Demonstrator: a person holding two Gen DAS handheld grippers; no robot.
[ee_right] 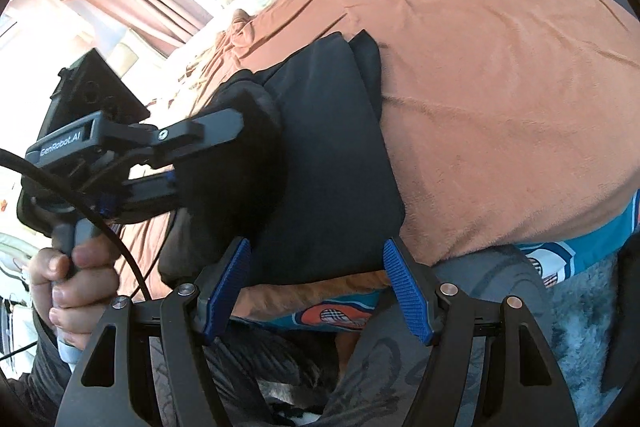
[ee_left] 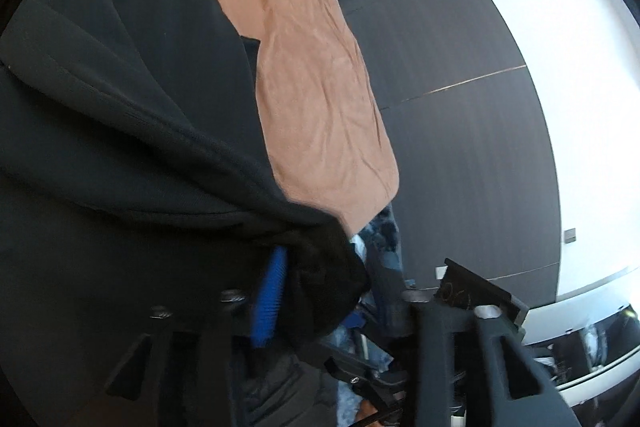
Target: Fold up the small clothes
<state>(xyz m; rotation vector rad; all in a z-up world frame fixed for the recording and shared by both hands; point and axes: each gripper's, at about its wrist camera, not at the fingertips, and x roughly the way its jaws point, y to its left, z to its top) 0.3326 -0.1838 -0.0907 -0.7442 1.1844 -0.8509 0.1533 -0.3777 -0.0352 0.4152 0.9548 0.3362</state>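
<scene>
Right wrist: one black garment [ee_right: 332, 155], two tongs [ee_right: 316, 291].

Dark navy knit garment [ee_right: 332, 155]: matt cloth, fine-ribbed weave, soft folds. Orange-brown fleece bed cover [ee_right: 500, 99]: matt, short napped pile, lightly creased. Right tool [ee_right: 320, 291]: matt black moulded plastic arms with bright metal pivot pins; the blue pads [ee_right: 408, 291] are rubbery, with a ridged, rough grip texture. Left tool [ee_right: 212, 155]: same matt black plastic body, a screw head at its joint, and a smooth black cable [ee_right: 100, 219]. Grey-brown floor [ee_left: 460, 67]: wood-grain boards, low sheen. Teal printed sheet [ee_right: 580, 251]: smooth woven cloth. Blue-grey rug [ee_right: 580, 327]: shaggy, fluffy pile.
</scene>
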